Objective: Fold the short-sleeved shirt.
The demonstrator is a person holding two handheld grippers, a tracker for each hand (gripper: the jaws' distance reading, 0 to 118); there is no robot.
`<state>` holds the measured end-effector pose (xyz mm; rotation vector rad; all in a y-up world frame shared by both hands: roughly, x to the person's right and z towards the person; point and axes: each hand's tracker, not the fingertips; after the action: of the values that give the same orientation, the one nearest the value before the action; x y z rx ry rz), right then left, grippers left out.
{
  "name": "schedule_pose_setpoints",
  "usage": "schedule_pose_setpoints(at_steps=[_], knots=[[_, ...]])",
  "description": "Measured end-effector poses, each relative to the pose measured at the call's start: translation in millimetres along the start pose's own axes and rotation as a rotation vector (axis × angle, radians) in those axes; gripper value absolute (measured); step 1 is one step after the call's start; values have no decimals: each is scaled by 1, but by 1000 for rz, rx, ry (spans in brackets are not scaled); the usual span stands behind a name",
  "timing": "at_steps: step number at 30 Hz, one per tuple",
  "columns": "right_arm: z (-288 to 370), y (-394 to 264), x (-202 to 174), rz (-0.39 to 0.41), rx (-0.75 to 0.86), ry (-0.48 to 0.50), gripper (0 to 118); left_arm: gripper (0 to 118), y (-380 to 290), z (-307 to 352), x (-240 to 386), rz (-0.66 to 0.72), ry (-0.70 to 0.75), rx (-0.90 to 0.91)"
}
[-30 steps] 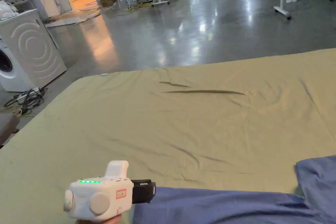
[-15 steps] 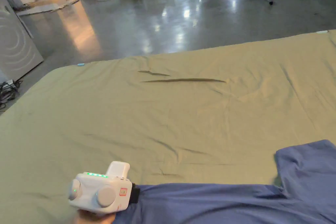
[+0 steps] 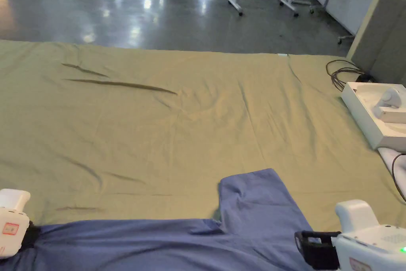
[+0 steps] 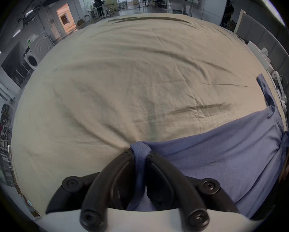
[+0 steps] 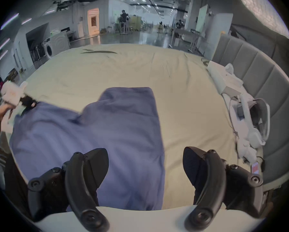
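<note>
The left hand-held gripper [image 4: 140,153] is clenched on a bunched hem corner of the blue cotton short-sleeved shirt [image 4: 224,152], which stretches away from it, flat on the bed's olive-green sheet [image 3: 198,125]. The right hand-held gripper [image 5: 145,162] hangs released, jaws wide apart, just above the shirt's sleeve edge; one jaw is over the cloth, the other over bare sheet.

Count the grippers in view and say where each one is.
2. The left gripper is at the near left of the bed, jaws shut on the blue shirt. The right gripper hovers over the shirt's right side, jaws open.
</note>
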<state>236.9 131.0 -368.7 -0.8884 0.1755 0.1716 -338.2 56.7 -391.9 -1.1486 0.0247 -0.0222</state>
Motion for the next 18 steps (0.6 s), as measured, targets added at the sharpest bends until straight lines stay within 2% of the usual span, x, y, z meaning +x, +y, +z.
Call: schedule_pose_setpoints(at_steps=[2, 5, 8, 10, 11, 12, 13, 14, 15, 16, 18], knots=[[-41, 16, 21, -81, -77, -7, 97, 12, 1, 6, 4, 2, -10, -14], [-83, 19, 31, -132, -163, -8, 96, 12, 2, 6, 4, 2, -26, -26], [-109, 12, 27, -78, -265, -41, 96, 12, -2, 8, 5, 2, -33, -18], [-107, 8, 18, -48, -226, -84, 96, 12, -3, 10, 6, 3, -33, -8], [-103, 9, 17, -43, -223, -72, 88, 12, -4, 11, 8, 4, -30, -4], [-98, 10, 17, -40, -221, -32, 65, 12, -3, 12, 9, 5, -26, -5], [-94, 15, 9, -34, -226, -4, 48, 12, -2, 11, 9, -4, -21, -5], [-93, 19, 5, -15, -239, -13, 32, 12, -2, 12, 11, -11, -16, -5], [-93, 21, 4, 12, -253, 1, 8, 12, -2, 12, 12, -17, -13, -6], [-94, 23, 5, 26, -263, 34, 2, 12, 0, 16, 10, -28, -14, -10], [-88, 33, 0, 24, -273, 14, 2, 12, 2, 26, 8, -47, -31, -1]])
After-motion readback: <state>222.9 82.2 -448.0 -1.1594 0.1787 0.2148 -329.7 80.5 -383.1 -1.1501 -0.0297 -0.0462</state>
